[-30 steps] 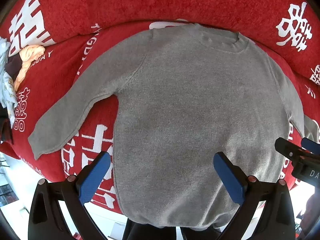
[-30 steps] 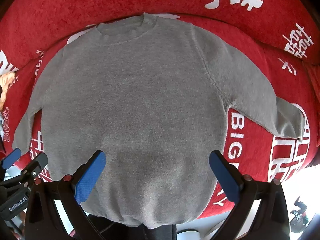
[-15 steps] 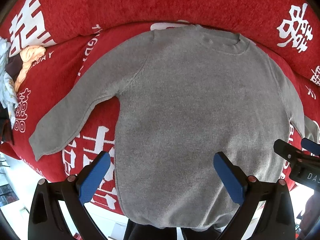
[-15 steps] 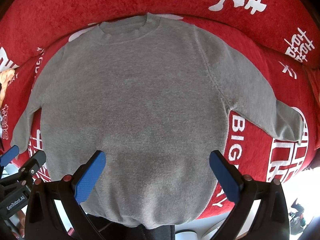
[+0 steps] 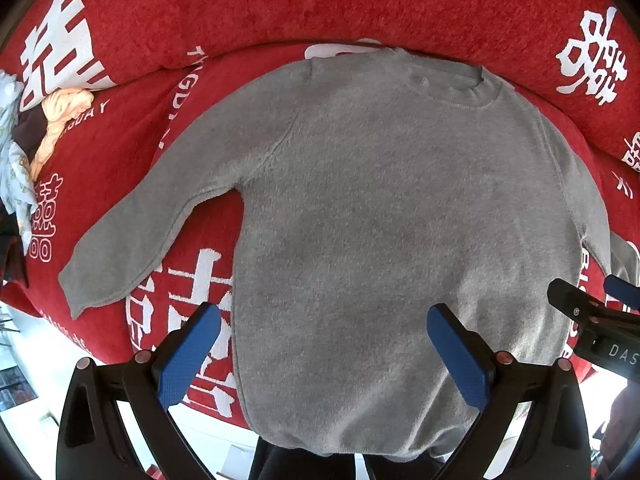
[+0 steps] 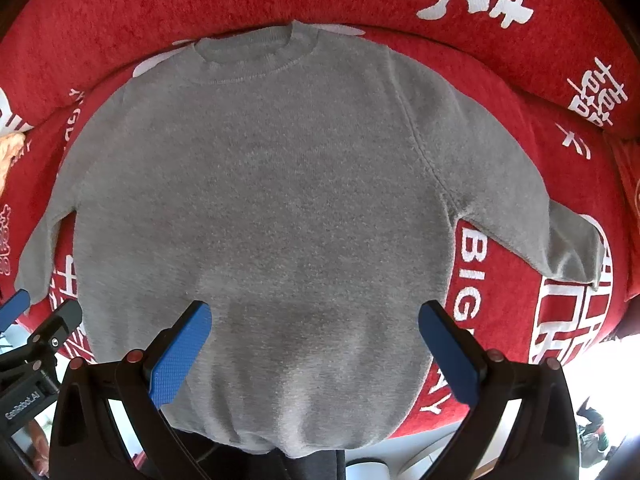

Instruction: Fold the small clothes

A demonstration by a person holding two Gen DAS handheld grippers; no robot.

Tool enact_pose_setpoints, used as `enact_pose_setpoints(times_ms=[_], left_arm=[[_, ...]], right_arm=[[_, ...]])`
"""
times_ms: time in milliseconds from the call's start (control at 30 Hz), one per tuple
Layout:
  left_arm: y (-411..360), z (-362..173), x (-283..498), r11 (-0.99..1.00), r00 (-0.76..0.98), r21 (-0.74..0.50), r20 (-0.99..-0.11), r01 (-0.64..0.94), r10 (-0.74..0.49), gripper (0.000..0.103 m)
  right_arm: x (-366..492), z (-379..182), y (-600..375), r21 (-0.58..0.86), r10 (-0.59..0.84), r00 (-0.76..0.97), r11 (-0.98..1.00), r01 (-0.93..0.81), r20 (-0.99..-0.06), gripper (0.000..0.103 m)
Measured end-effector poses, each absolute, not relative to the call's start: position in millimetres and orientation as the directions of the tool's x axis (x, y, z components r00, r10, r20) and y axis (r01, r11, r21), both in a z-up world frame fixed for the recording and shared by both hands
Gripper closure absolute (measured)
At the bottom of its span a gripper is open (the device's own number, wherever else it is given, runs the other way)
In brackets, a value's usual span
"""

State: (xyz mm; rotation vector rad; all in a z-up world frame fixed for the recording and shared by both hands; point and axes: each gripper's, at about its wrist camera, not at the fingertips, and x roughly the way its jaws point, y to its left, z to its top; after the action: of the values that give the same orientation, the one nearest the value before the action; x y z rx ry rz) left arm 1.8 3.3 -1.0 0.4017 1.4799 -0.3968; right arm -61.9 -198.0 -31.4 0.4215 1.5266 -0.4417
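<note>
We are holding both tongs, left (image 5: pixel 324 354) and right (image 6: pixel 316 350), spread wide and gripping nothing, seemingly hovering above the hem of the sweater (image 6: pixel 256 208), which is lying flat on the red blanket (image 5: pixel 120 152), sleeves out.

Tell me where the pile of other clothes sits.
In the left wrist view, the pile of other clothes lies at the far left edge, on the red cover, beyond the sweater's sleeve.

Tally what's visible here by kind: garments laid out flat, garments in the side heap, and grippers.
Grey sweater laid flat: 1
Heap of clothes at the left edge: 1 pile, pieces too bunched to count
Grippers: 2, left gripper and right gripper, both open
Total: 4
</note>
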Motion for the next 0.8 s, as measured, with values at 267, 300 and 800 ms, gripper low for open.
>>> enact_pose_setpoints(times_ms=[267, 300, 800], left_arm=[[4, -1, 0, 0.873, 0.054, 0.031, -0.999, 0.487, 0.006, 0.0], [4, 0, 0, 0.873, 0.056, 0.033, -0.998, 0.487, 0.007, 0.0], [14, 0, 0, 0.879, 0.106, 0.033, -0.994, 0.476, -0.02, 0.0]], right_arm=[[-59, -30, -192, -0.054, -0.063, 0.002, 0.875, 0.481, -0.998, 0.0], [-59, -30, -192, -0.053, -0.063, 0.003, 0.875, 0.481, -0.998, 0.0], [-58, -33, -187, -0.051, -0.057, -0.001, 0.874, 0.484, -0.998, 0.0]])
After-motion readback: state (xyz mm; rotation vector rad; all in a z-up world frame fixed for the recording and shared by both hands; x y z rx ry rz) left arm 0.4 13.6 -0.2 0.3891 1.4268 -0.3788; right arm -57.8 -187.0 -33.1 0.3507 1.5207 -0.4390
